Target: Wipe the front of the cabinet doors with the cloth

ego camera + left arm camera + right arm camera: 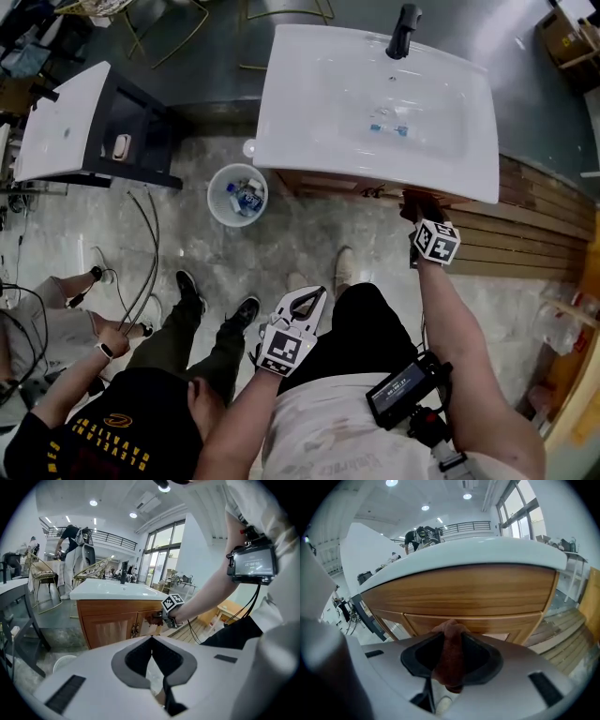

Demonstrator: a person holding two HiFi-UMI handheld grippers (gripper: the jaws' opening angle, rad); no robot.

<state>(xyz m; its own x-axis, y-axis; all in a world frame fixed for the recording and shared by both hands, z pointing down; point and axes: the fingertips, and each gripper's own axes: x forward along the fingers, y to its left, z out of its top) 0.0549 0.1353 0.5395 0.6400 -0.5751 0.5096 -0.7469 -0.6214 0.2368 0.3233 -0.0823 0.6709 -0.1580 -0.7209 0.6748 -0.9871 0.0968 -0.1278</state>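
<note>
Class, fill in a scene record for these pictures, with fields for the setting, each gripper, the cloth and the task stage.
Setting: wooden vanity cabinet under a white washbasin
Right gripper: fingers shut on a brown cloth
Cloth position: bunched against the upper front of the right cabinet door
Left gripper: fingers shut, empty, held back from the cabinet
Task stage: cloth at the top of the door front, placed for wiping

- A white washbasin (300,112) is seen at the top, with a black faucet (404,31) mounted at its far edge.
- A round waste bin (211,199) holding rubbish is placed on the floor near its left corner.
- Wooden slats (534,234) are laid at the right.
</note>
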